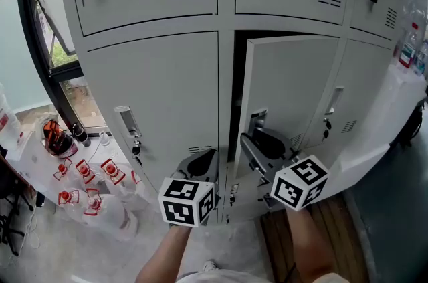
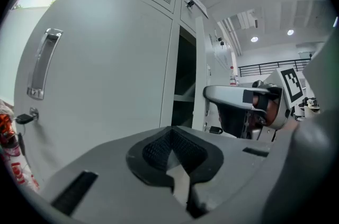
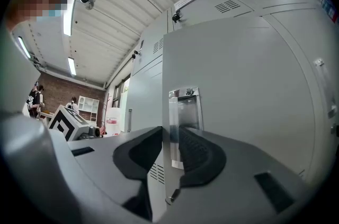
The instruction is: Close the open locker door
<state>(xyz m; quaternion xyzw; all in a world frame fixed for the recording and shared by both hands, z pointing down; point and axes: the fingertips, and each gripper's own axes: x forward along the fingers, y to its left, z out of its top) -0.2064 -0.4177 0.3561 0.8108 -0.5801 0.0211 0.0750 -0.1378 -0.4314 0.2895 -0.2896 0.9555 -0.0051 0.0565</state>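
Note:
The grey locker door [image 1: 287,87] in the lower middle row stands ajar, with a dark gap [image 1: 239,101] along its left edge. My right gripper [image 1: 253,141] is at that free edge, just below the door's metal handle plate [image 1: 257,120]. In the right gripper view the door [image 3: 238,90] runs edge-on between the jaws, and the right gripper [image 3: 170,135] is shut on it under the handle plate [image 3: 185,106]. My left gripper [image 1: 204,160] hangs shut and empty in front of the neighbouring closed door [image 1: 160,94]. From the left gripper [image 2: 170,133] I see the ajar door's edge [image 2: 200,74] and the right gripper [image 2: 233,95].
Closed lockers with keys and handles [image 1: 127,121] surround the open one. A window frame [image 1: 40,61] is at the left. Several red-labelled bottles in plastic wrap [image 1: 87,181] lie on the floor at lower left. A wooden pallet [image 1: 314,235] sits under the right side.

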